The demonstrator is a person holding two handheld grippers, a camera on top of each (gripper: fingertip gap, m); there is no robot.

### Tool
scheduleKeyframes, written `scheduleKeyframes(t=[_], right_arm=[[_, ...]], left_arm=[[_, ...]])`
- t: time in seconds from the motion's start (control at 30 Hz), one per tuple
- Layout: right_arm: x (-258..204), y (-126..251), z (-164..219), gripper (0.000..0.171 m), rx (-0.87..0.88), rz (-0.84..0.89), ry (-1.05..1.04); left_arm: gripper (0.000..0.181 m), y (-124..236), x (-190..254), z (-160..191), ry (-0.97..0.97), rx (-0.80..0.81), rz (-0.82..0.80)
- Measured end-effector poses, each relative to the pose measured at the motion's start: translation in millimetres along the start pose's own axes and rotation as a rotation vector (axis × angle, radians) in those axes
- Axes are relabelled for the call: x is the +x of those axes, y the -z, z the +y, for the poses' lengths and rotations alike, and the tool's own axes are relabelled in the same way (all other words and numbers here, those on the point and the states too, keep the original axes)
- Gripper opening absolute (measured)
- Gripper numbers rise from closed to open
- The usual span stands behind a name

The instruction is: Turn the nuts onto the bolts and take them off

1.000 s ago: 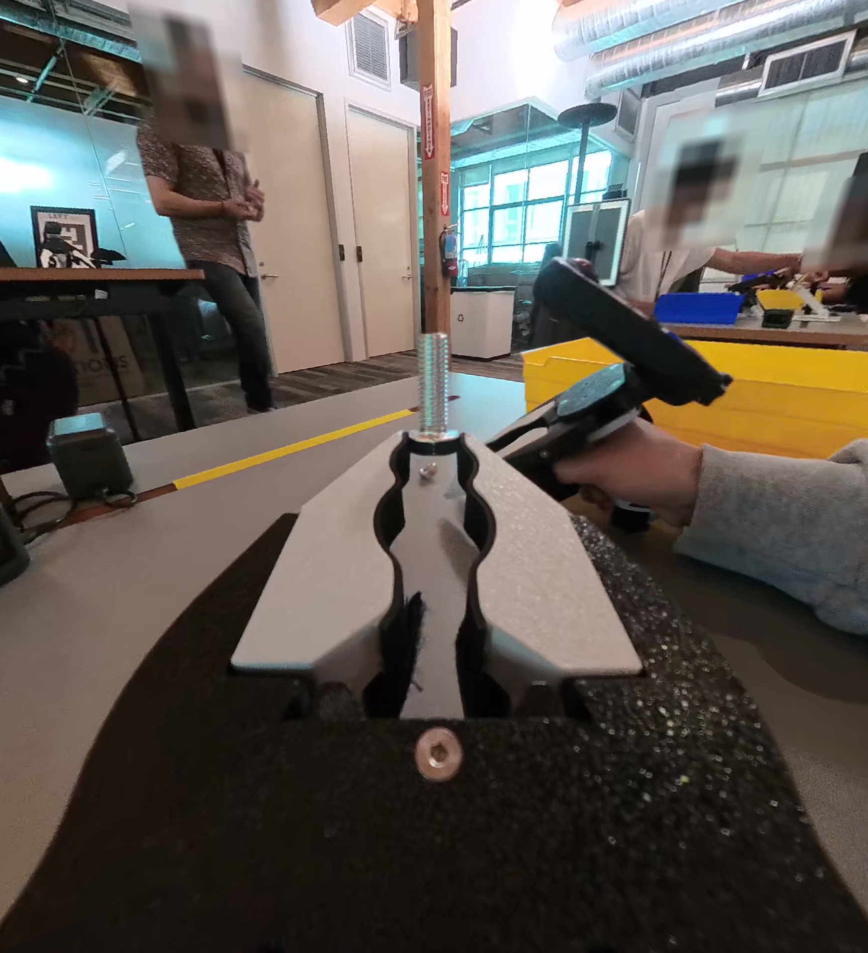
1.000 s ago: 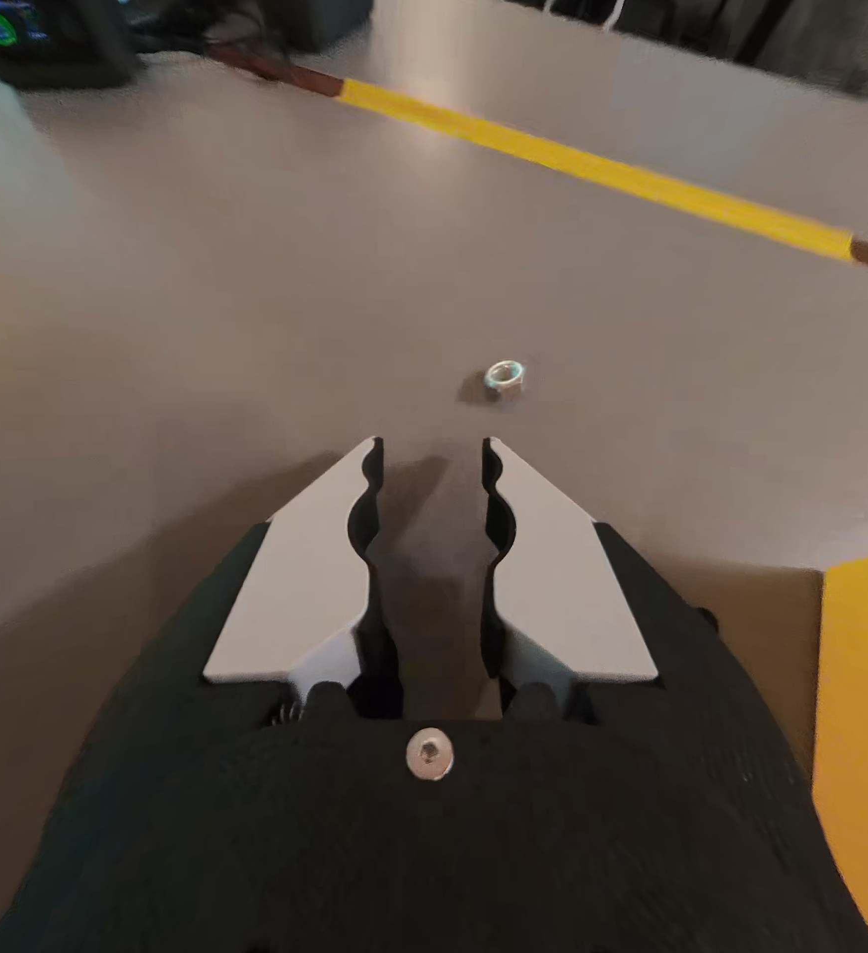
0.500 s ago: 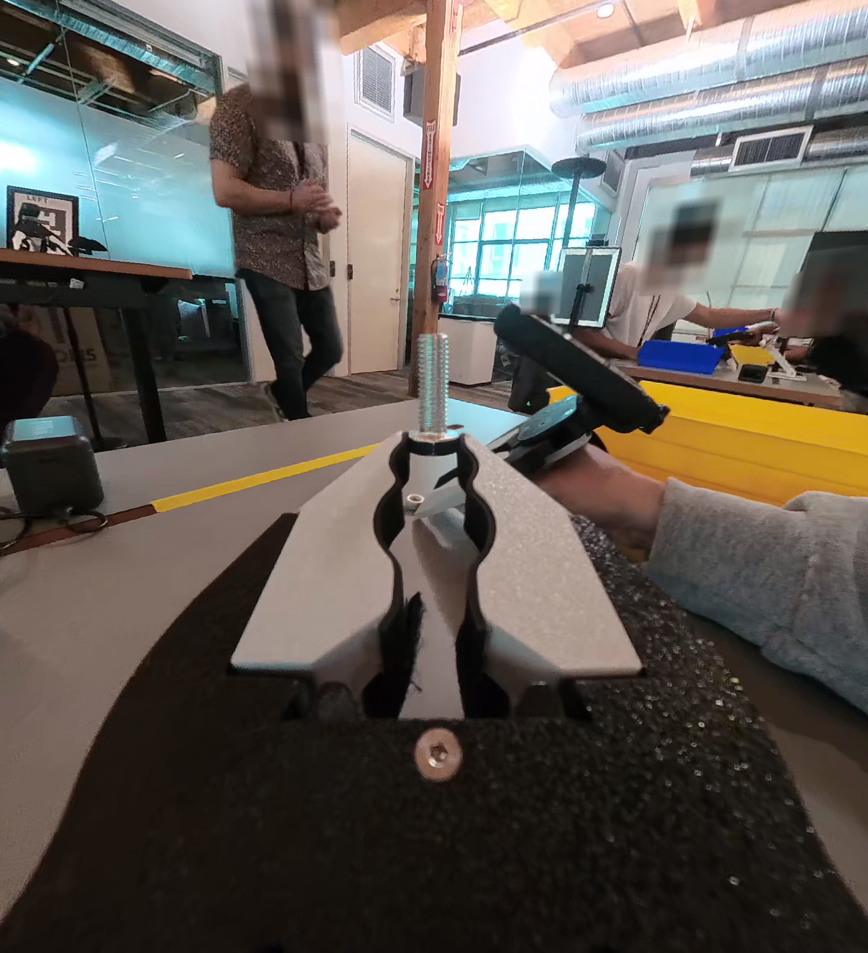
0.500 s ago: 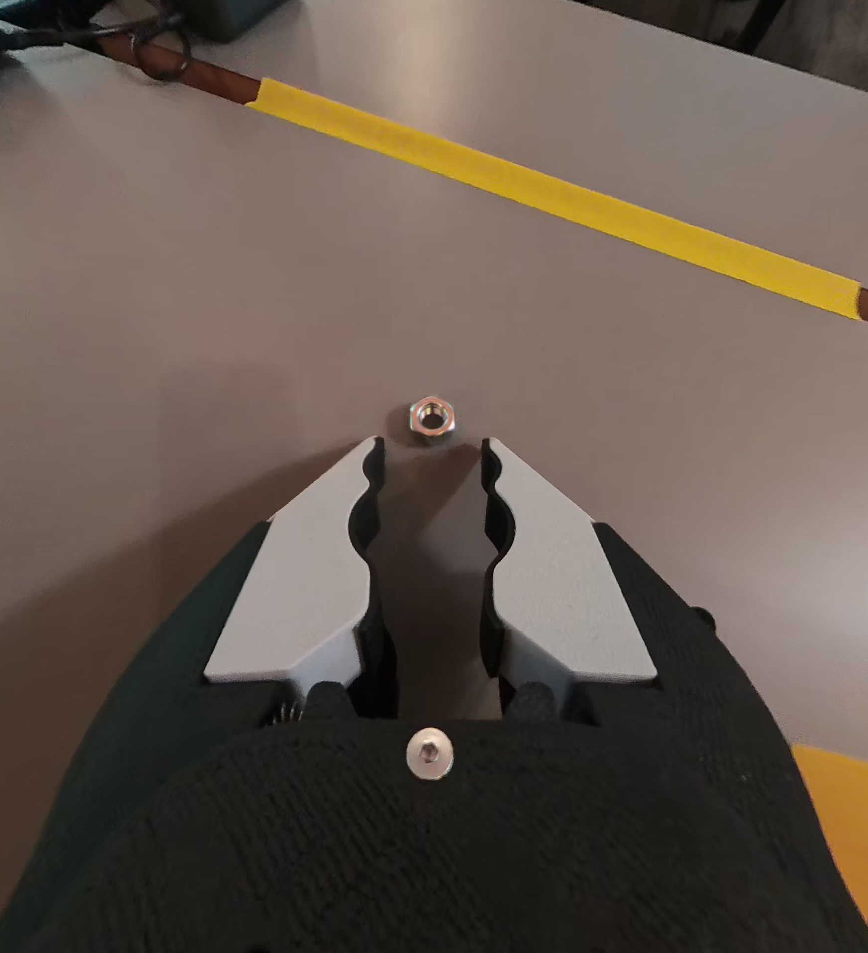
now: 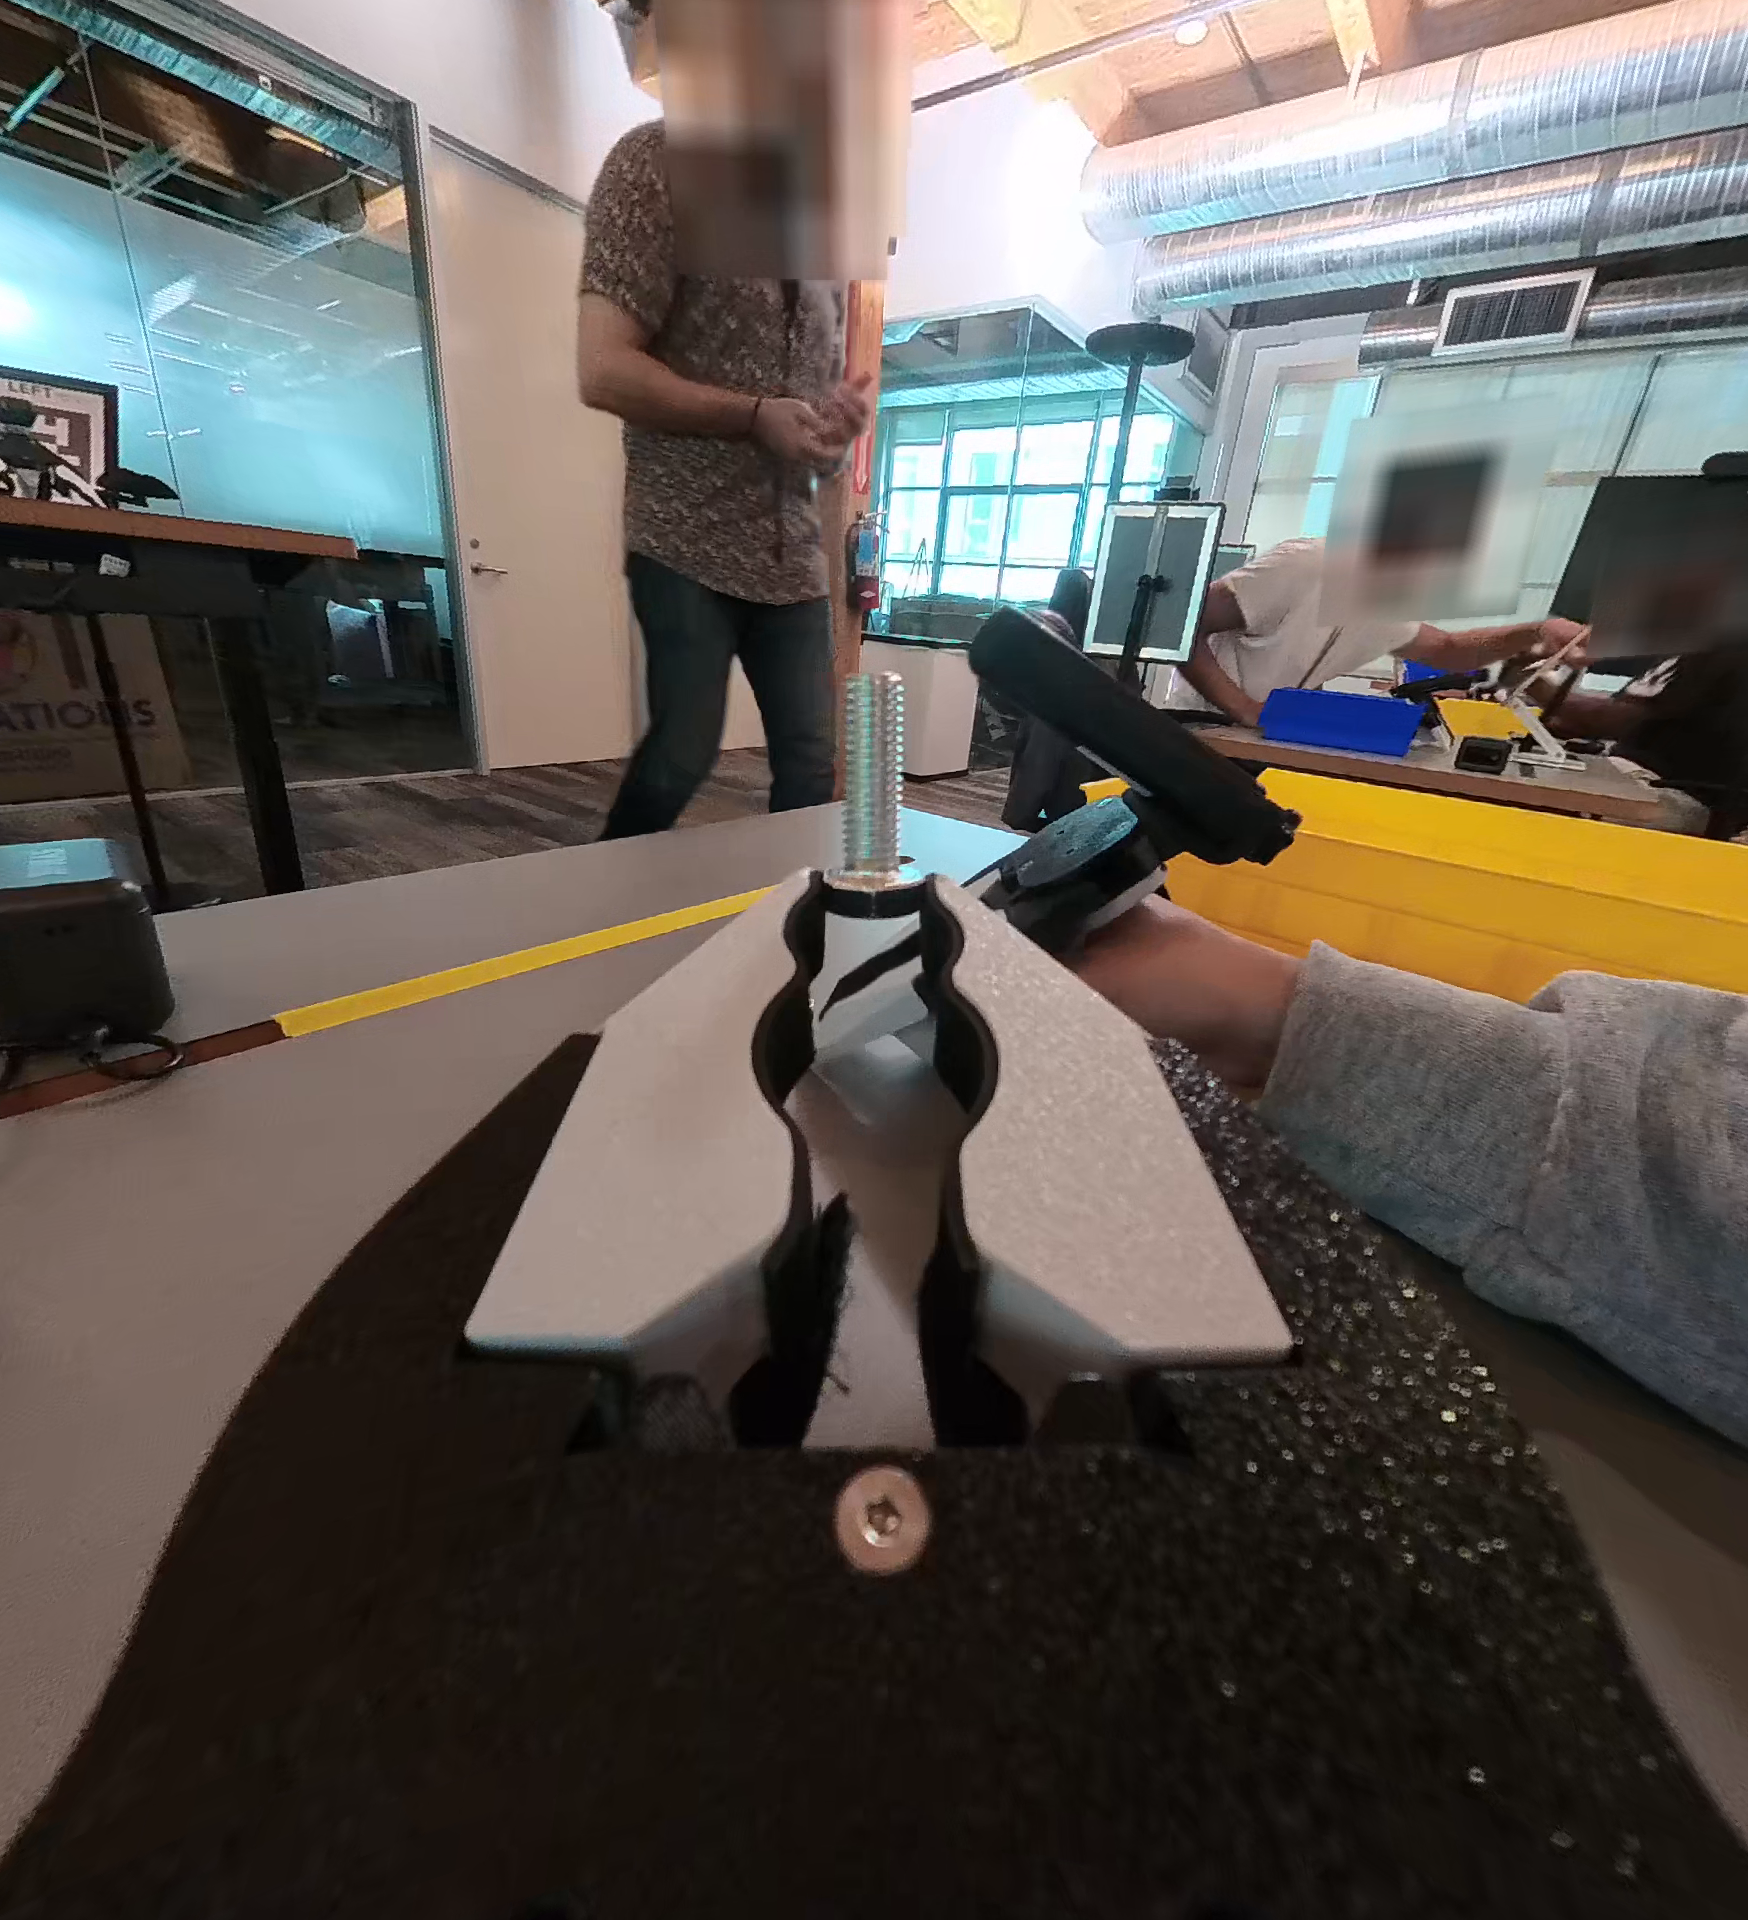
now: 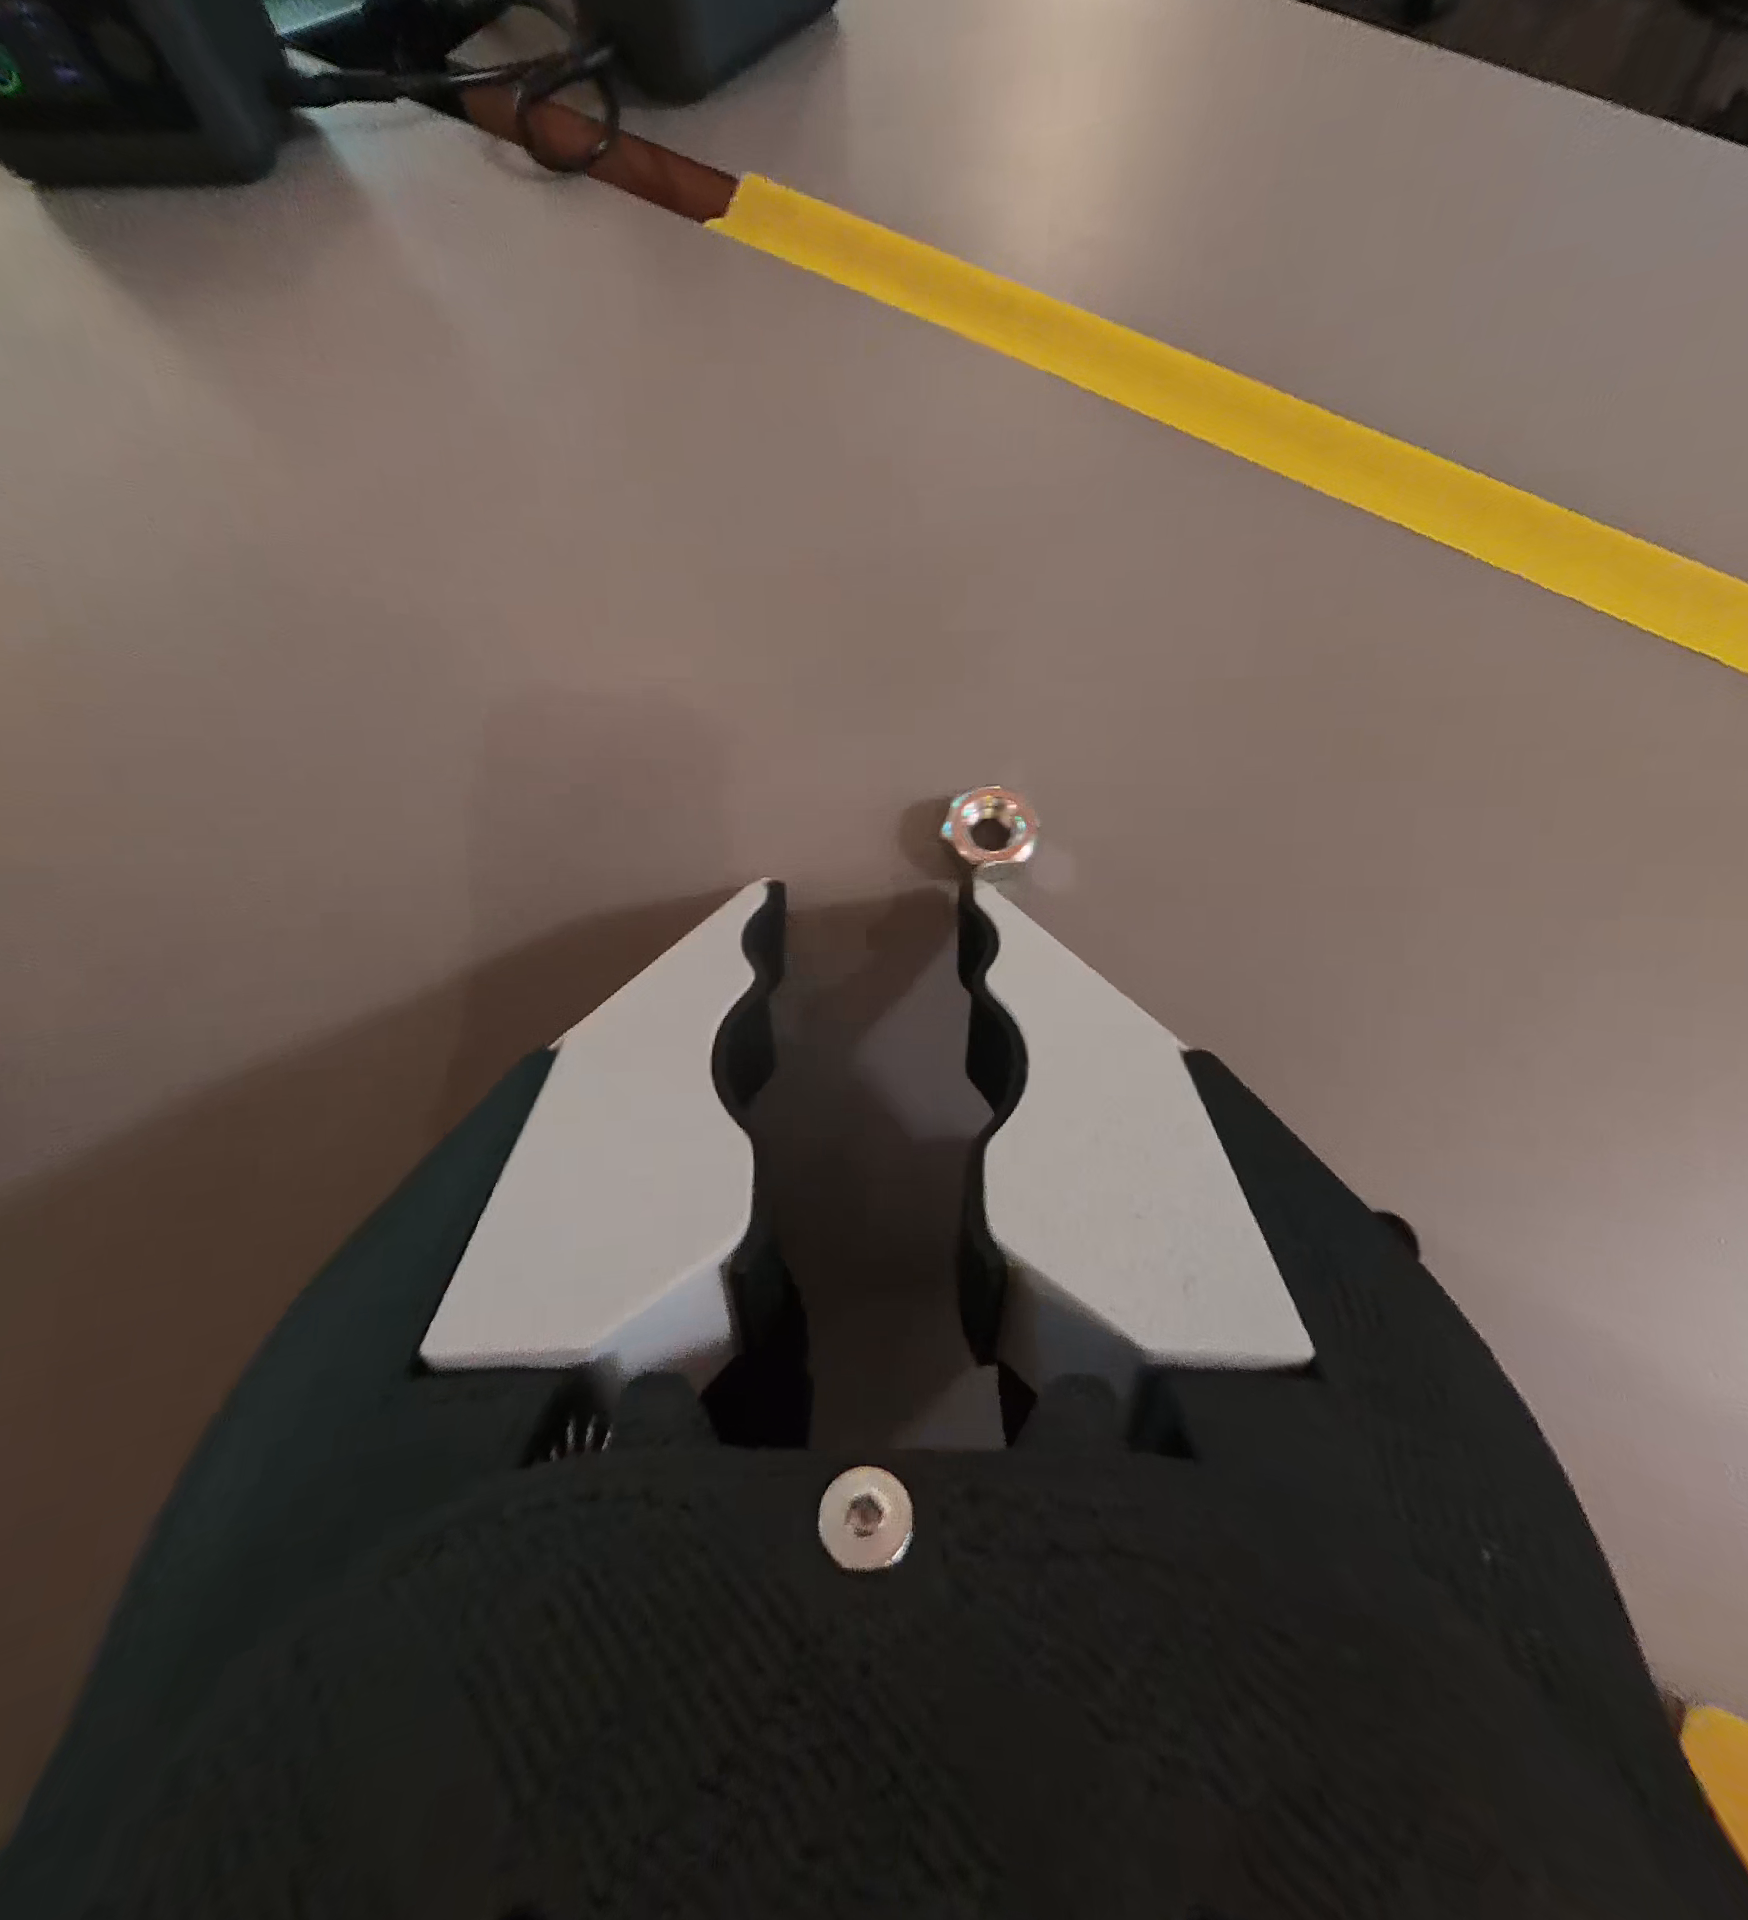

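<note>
My left gripper is shut on the head of a silver bolt, which stands upright with its thread pointing up. My right gripper is open and empty, low over the grey table. A small silver hex nut lies flat on the table just beyond the tip of its right finger, slightly right of the gap. The right gripper also shows in the left wrist view, held by a hand in a grey sleeve, just behind and right of the bolt.
A yellow tape line crosses the table beyond the nut. Black devices with cables sit at the far left. A black box stands on the table's left. Yellow bins lie to the right. A person stands behind the table. My right fingertips sit around 20 centimeters from my left ones.
My right gripper has come closer to the nut, then shifted left, so the nut now sits off its right fingertip. The person behind the table has walked to the right.
</note>
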State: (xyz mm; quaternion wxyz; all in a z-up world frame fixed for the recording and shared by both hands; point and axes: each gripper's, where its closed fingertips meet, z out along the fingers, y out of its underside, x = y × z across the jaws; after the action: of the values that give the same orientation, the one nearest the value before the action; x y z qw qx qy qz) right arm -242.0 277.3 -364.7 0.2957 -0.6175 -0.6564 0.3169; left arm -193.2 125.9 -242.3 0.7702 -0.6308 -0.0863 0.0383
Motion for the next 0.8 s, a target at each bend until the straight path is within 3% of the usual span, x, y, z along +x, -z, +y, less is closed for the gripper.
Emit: scheduleKeyframes(t=[0.17, 0.2, 0.23, 0.33, 0.43, 0.57, 0.67, 0.8], right_arm=[[17.3, -9.3, -8.9, 0.034, 0.005, 0.069, -0.028], [17.5, -12.5, -9.2, 0.032, -0.006, 0.057, -0.034], [17.8, -14.3, -10.2, 0.018, -0.009, 0.049, -0.039], [2.0, -12.4, -13.4, 0.017, -0.003, -0.064, -0.023], [-53.6, 29.7, -52.4, 0.016, 0.164, -0.35, 0.075], [-134.1, 132.8, -90.9, 0.016, 0.36, -0.707, 0.316], [-161.6, 172.1, -84.1, 0.016, 0.308, -0.806, 0.453], [-171.5, 180.6, -66.6, 0.016, 0.139, -0.813, 0.552]], left_arm=[[0.015, -1.3, 2.3, 1.7, -0.018, -0.013, 0.003], [0.015, -1.3, 2.9, 1.8, -0.022, -0.013, 0.004], [0.015, -1.4, 3.3, 2.1, -0.024, -0.015, 0.005], [0.015, -1.9, 5.0, 2.9, -0.026, -0.02, 0.016], [0.015, -3.3, 14.0, 3.1, -0.02, -0.018, 0.073], [0.015, -5.5, 33.4, 5.9, 0.006, -0.033, 0.198], [0.015, -5.1, 49.7, 7.7, 0.022, -0.044, 0.298], [0.015, -2.6, 67.6, 8.3, 0.032, -0.049, 0.406]])
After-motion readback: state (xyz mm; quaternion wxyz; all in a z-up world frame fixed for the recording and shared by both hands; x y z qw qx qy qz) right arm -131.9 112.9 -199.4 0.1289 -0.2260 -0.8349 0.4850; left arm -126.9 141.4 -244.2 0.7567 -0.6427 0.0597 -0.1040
